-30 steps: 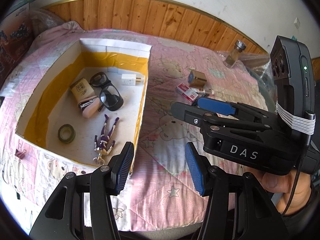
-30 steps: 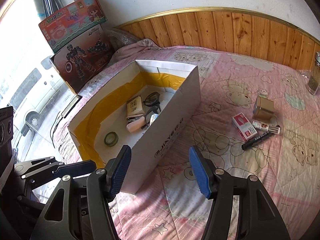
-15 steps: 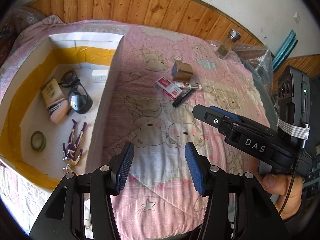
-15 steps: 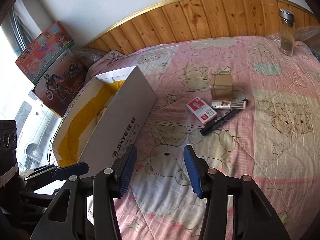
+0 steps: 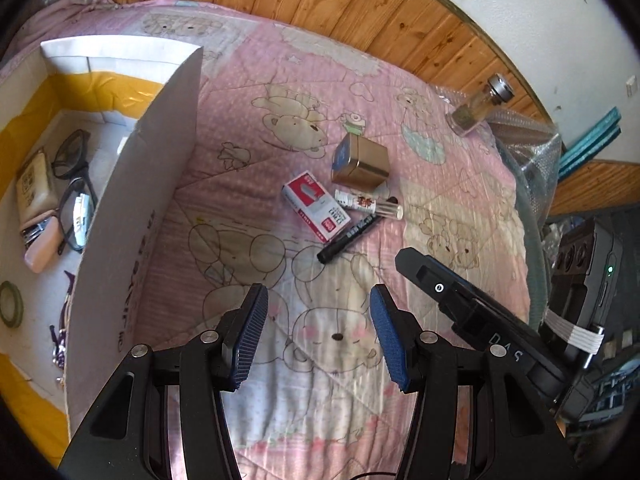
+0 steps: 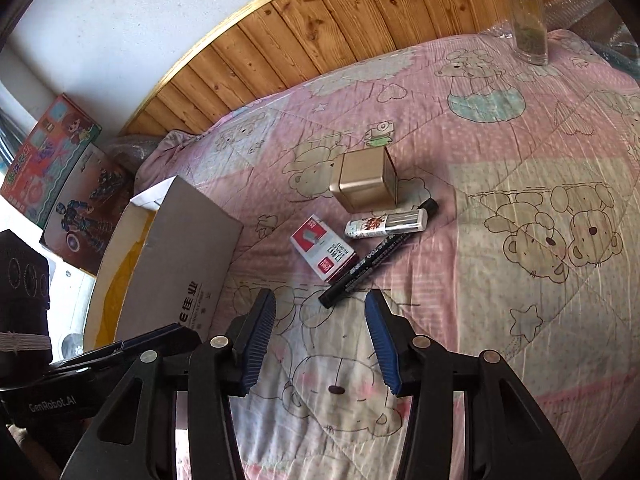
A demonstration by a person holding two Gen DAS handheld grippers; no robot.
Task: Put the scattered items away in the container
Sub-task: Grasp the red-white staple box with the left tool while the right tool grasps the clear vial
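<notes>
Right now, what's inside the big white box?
Inside the white box: black glasses, a tan pouch, a green tape roll and a purple charm. The near wall hides the rest of the floor.

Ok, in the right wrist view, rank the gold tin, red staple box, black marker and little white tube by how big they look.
1. gold tin, bulkiest
2. red staple box
3. black marker, longest but thin, so its place against the box is unsure
4. white tube, smallest

All lie close together, so nearness hardly skews this.
</notes>
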